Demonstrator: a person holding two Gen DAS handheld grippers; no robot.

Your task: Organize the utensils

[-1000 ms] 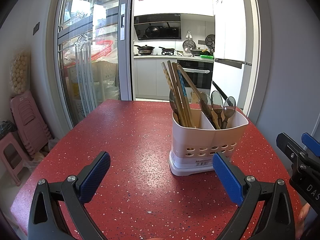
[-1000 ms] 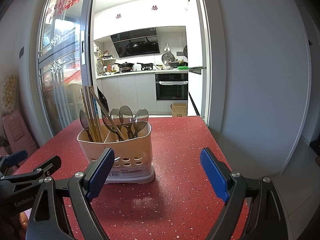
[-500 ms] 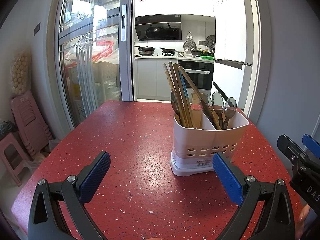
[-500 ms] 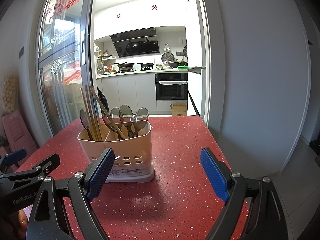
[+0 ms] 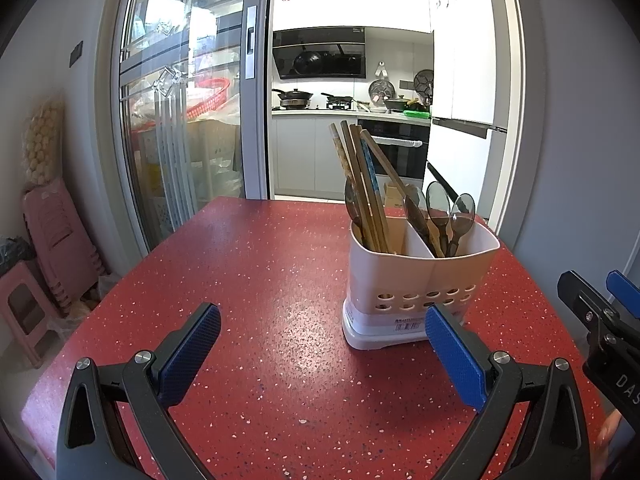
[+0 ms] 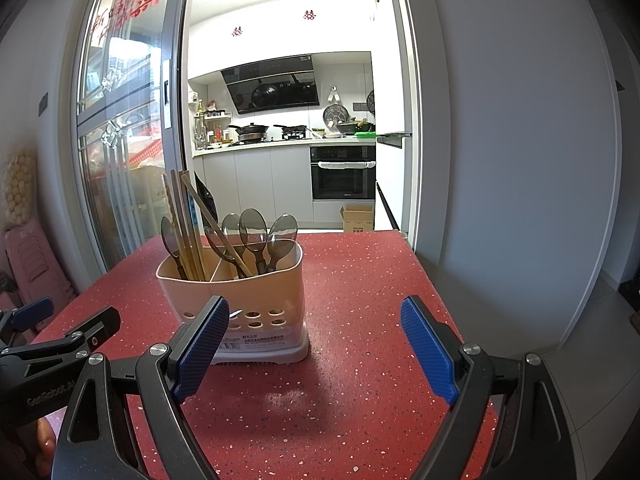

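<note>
Standing ahead of both grippers' wide, empty jaws, utensil caddy [image 5: 420, 276], untouched

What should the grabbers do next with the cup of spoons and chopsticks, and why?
Probably ease the right gripper toward the lone spoon standing among the chopsticks in the holder. The other spoons share the other compartment, so it looks misplaced. Both grippers are open and empty, left gripper too.
</note>
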